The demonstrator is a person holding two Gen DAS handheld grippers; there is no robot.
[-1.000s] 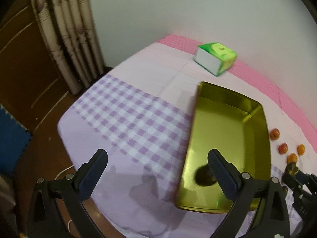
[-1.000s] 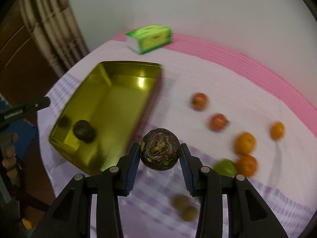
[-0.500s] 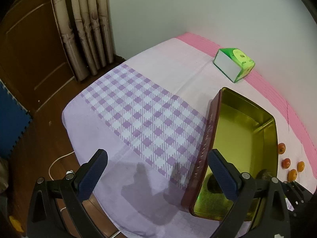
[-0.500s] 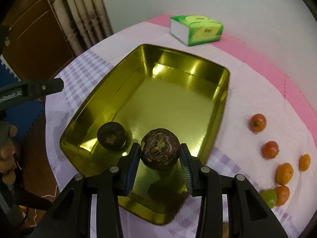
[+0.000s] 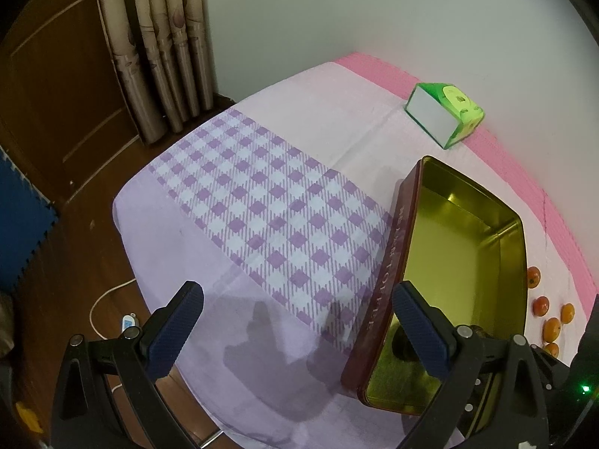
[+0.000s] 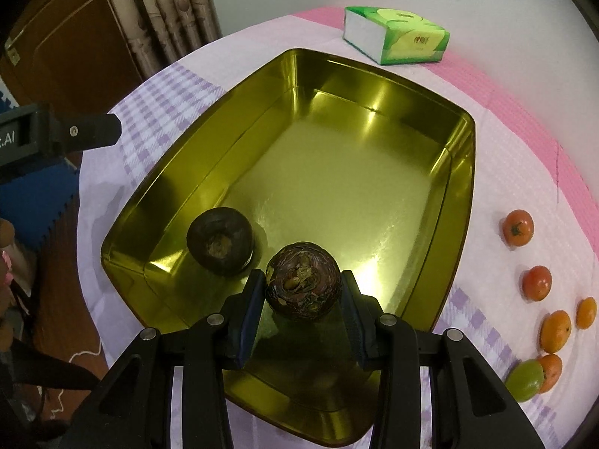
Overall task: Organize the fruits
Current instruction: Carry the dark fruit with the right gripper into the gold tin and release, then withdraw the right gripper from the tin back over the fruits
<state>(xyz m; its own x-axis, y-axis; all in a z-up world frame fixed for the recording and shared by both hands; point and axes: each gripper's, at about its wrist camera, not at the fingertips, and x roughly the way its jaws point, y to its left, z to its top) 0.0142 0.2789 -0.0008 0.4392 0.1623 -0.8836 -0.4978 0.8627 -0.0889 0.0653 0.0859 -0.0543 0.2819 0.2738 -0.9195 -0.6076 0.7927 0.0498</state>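
My right gripper [image 6: 299,292] is shut on a dark brown round fruit [image 6: 302,280] and holds it inside the near end of the gold tin tray [image 6: 462,202]. A second dark round fruit [image 6: 220,240] lies on the tray floor just left of it. My left gripper [image 5: 295,333] is open and empty over the purple checked cloth, left of the tray [image 5: 389,273]. Small orange and red fruits [image 6: 518,227] and a green one [image 6: 525,379] lie on the cloth right of the tray.
A green tissue box [image 6: 397,39] stands beyond the tray near the pink stripe; it also shows in the left wrist view [image 5: 445,114]. The table's left edge drops to a wooden floor with a curtain [image 5: 157,37] and blue mat [image 5: 18,220].
My right gripper has carried the dark fruit from over the cloth to over the tray and down into its near end. My left gripper has drawn back and left from the tray.
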